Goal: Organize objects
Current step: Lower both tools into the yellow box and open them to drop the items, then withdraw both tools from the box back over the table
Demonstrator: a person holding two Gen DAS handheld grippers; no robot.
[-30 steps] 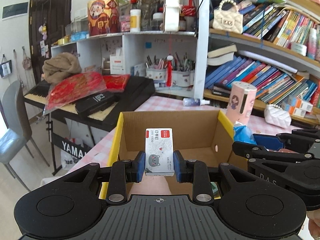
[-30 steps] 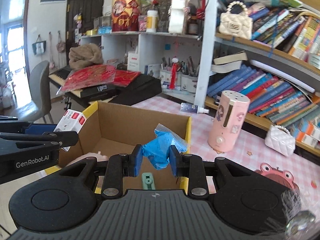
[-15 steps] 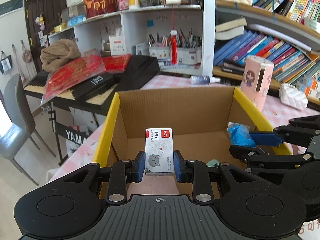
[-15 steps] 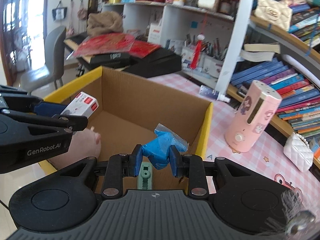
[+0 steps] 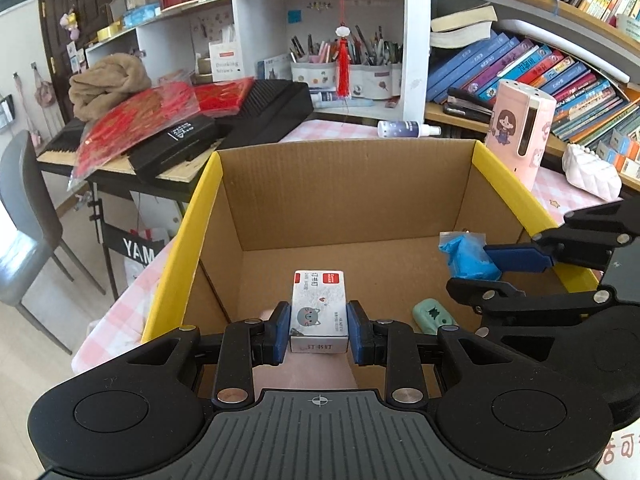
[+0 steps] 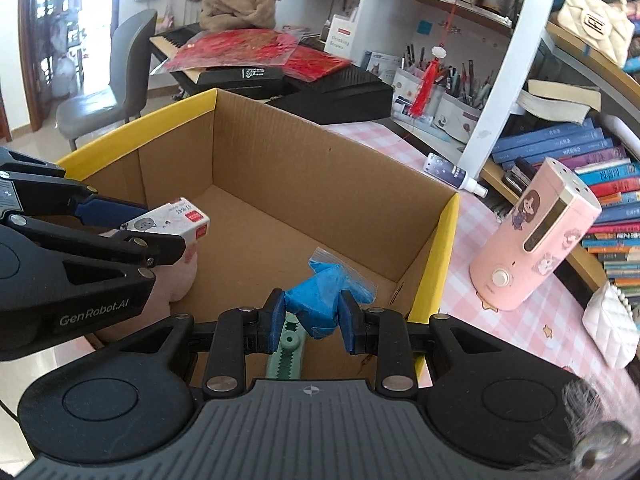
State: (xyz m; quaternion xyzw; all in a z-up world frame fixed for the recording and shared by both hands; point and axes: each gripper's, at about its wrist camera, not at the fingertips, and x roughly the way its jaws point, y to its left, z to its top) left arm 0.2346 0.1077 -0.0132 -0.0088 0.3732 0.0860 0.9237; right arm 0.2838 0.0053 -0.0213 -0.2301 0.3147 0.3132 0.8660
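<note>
We see a brown cardboard box [image 5: 360, 200] that looks rough and dull. The little box [image 5: 318, 312] is smooth printed paper. The blue bag [image 6: 324, 296] is crinkly, shiny plastic. Our grippers look dull black plastic.

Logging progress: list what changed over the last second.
Both grippers moved forward and down into the cardboard box. The left gripper still clamps the staple box; the right gripper still clamps the blue bag. Nothing released; the green item stays put.

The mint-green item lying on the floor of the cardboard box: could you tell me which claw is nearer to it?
Right. The right claw, holding the blue bag, hangs directly above the mint-green item. The left claw, gripping the staple box, sits off to its left.
</note>
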